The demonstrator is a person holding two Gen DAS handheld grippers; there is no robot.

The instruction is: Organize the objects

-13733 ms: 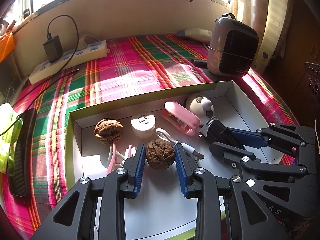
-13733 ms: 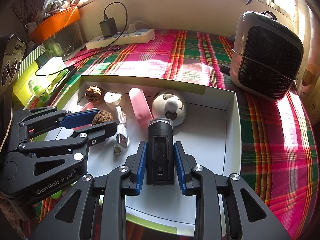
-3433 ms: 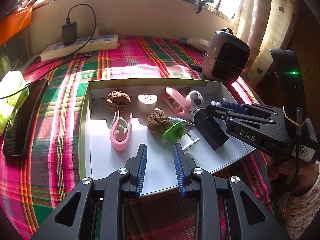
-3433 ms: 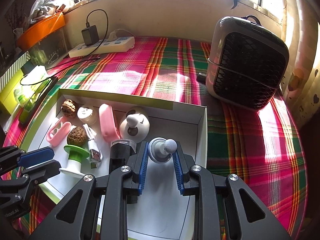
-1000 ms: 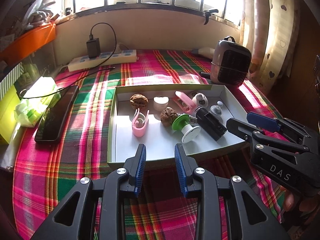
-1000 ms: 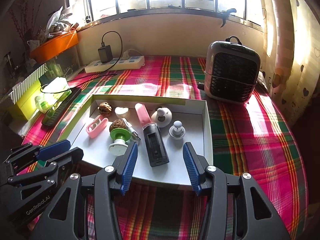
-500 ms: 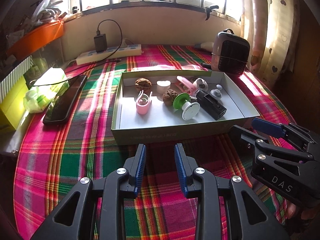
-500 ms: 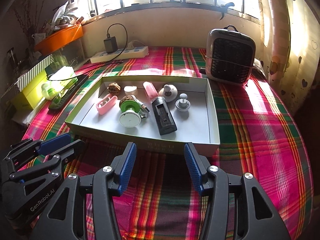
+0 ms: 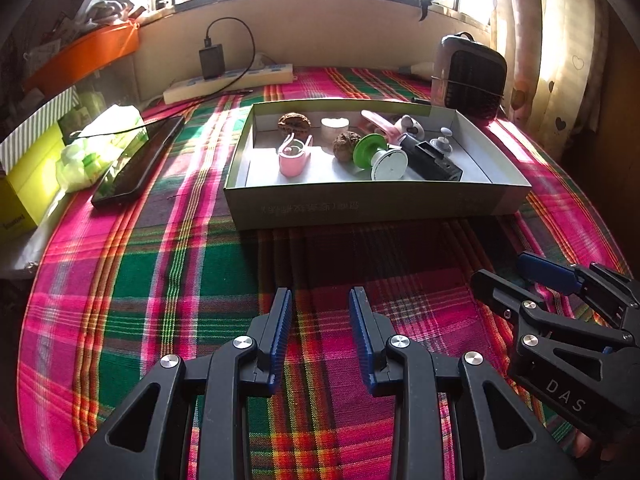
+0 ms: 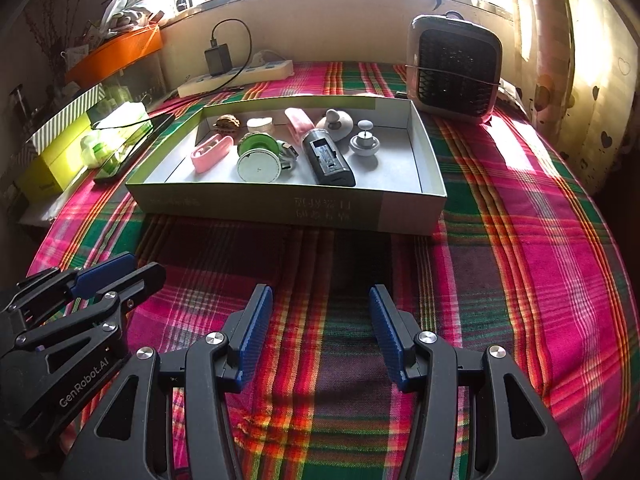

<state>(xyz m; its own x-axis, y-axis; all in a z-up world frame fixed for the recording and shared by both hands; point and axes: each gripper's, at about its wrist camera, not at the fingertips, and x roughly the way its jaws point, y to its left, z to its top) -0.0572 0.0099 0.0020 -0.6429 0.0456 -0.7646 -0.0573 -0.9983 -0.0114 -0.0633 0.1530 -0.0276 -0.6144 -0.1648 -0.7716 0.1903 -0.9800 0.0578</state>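
Note:
A shallow green-sided box (image 9: pixel 372 206) (image 10: pixel 288 206) stands on the plaid cloth. It holds two walnuts (image 9: pixel 294 122), a pink clip (image 9: pixel 294 160) (image 10: pixel 210 154), a green and white spool (image 9: pixel 380 158) (image 10: pixel 258 160), a black rectangular device (image 9: pixel 434 162) (image 10: pixel 328 156), a grey knob (image 10: pixel 364 142) and other small pieces. My left gripper (image 9: pixel 320 312) is open and empty, over the cloth well in front of the box. My right gripper (image 10: pixel 320 316) is open wider and empty, also in front of the box.
A grey heater (image 10: pixel 454 70) stands behind the box at right. A power strip with a charger (image 9: pixel 228 82) lies at the back. A black phone (image 9: pixel 138 162), a green packet (image 9: pixel 100 146) and a yellow box (image 9: pixel 28 188) sit at left.
Both grippers have drawn back from the box toward the near edge of the cloth. Both stay open and empty; the box contents have not moved.

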